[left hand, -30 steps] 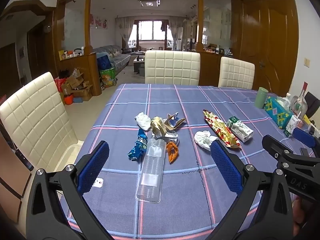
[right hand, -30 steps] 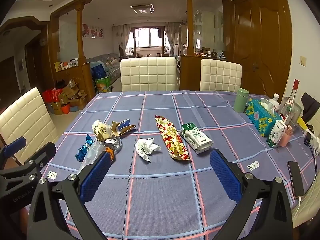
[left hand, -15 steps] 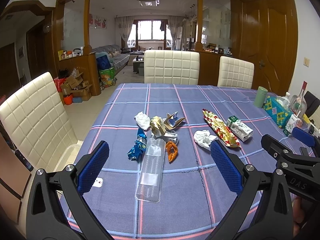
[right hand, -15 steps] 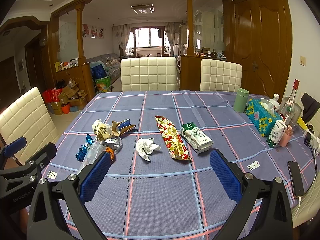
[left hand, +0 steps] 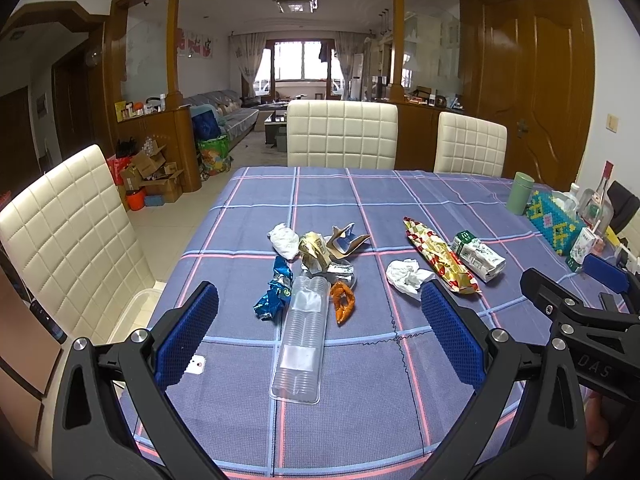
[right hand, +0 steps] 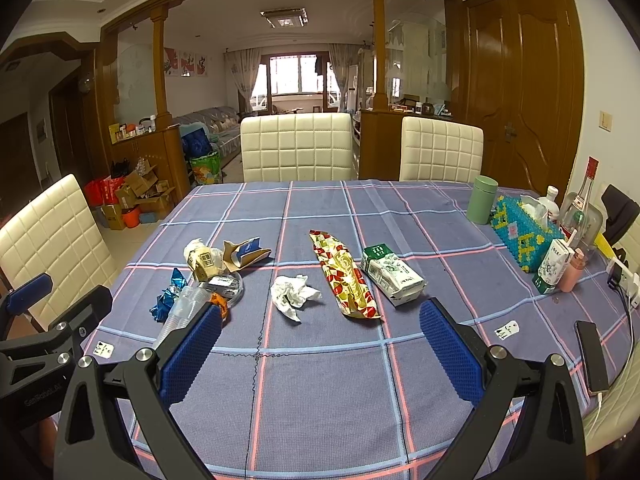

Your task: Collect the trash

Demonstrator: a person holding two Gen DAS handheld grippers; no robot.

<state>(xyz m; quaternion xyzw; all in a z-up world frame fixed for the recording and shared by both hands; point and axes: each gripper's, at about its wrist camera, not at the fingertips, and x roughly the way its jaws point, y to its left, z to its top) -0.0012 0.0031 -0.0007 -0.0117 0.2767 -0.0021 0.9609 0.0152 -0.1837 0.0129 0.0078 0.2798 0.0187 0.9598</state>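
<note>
Hovering left tool: spread wide, empty, above counter.
Cup stack: clear ribbed plastic, long axis pointing away, lying centred between the pads.
Foil scraps: crinkled, beside the stack's far end.
Tissue: crumpled, ahead of right tool, likewise wide and empty.

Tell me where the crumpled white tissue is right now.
The crumpled white tissue lies on the tablecloth mid-table, just left of the red-and-gold wrapper in the right wrist view, right of the clear cup stack.
</note>
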